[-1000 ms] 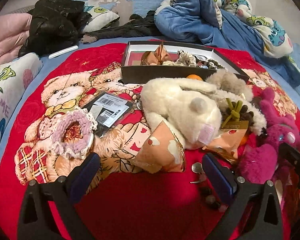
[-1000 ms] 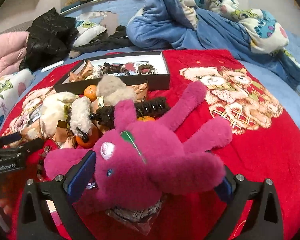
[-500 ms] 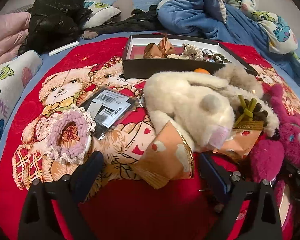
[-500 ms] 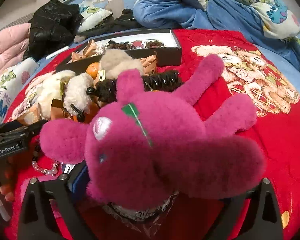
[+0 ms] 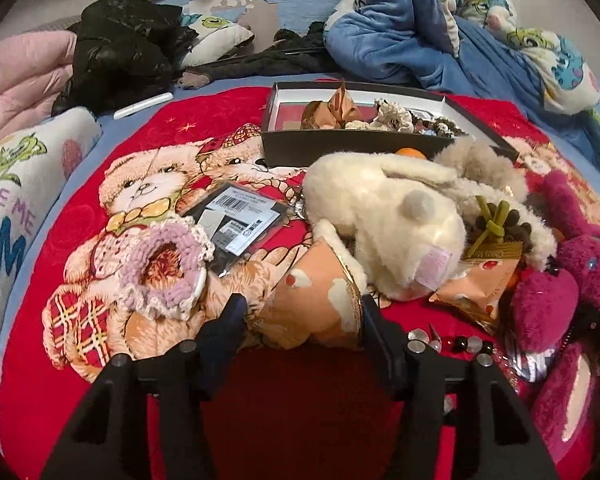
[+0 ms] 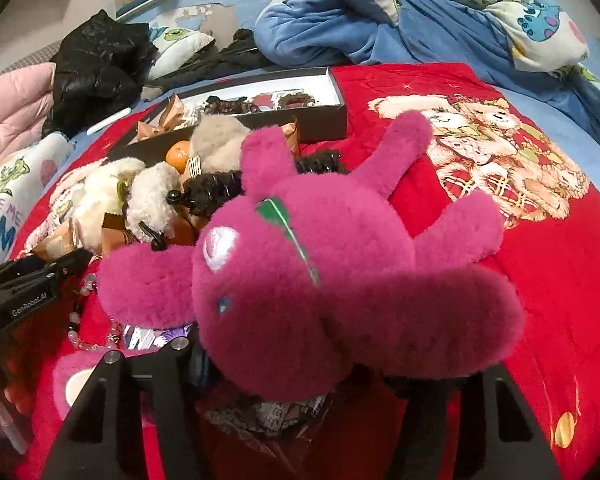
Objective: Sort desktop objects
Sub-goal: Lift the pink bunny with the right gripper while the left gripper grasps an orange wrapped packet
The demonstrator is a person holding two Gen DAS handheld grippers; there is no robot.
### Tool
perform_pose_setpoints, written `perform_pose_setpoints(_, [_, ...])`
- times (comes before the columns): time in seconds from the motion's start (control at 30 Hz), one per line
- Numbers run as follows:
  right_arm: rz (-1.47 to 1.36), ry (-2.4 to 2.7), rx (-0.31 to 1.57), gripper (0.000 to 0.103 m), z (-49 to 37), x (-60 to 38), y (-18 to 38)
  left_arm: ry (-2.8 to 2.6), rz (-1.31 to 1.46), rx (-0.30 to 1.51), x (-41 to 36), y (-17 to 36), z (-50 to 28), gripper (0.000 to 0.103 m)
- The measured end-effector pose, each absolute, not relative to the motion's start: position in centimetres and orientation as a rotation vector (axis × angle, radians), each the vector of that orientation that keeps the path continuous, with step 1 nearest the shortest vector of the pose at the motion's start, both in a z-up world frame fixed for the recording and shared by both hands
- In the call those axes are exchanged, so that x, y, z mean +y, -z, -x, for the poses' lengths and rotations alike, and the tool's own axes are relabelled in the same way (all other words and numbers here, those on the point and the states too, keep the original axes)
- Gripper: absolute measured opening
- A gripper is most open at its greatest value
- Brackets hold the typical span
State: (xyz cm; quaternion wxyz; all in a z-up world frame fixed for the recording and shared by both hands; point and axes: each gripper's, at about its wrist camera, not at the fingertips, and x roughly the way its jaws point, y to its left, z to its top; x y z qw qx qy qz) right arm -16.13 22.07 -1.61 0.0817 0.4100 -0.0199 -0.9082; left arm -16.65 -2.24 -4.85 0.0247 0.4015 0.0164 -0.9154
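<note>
A red teddy-print blanket (image 5: 180, 120) is covered with small items. In the left wrist view my left gripper (image 5: 300, 316) is closing on a peach snack packet (image 5: 312, 304), and both pads touch its edges. A white plush rabbit (image 5: 380, 216) lies just behind the packet. In the right wrist view my right gripper (image 6: 296, 364) is closing around a magenta plush toy (image 6: 320, 272). The toy fills the gap and hides most of both fingers. It also shows at the right edge of the left wrist view (image 5: 548, 308).
A black box (image 5: 352, 146) holding hair ties and bows stands at the back. Near the left gripper lie a lilac scrunchie (image 5: 164, 268), a barcoded black pack (image 5: 236, 220) and loose beads (image 5: 460, 344). A black hair claw (image 6: 216, 192) and an orange (image 6: 178, 152) sit in the pile. A blue duvet (image 5: 400, 32) is heaped behind.
Both grippers' jaws have narrowed from wide open. The left pair now flanks the peach packet. The right pair has closed onto the magenta plush, which now looms larger in its view.
</note>
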Motion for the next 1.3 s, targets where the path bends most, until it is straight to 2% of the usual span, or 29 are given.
perform_pose_setpoints(0.03, [-1.222,2.712,-0.067,0.059,16.1,22.1,1.6,2.834,-1.238,0.065,-2.5,4.8,16.3,0.052])
perform_pose_setpoints(0.5, [-1.125,2.701,-0.177,0.057,14.1,23.0,-1.1,2.941,-1.053,0.088,-3.0,0.9,11.6,0.051])
perform_pose_setpoints(0.83, [-0.963,2.752,-0.101,0.057,11.7,22.3,-4.6,3.012,-0.96,0.017,-0.6,-1.2,9.7,0.051])
perform_pose_setpoints(1.3, [-0.913,2.742,-0.073,0.057,11.1,21.7,-5.7,2.992,-0.996,0.083,-1.1,-1.5,10.0,0.051])
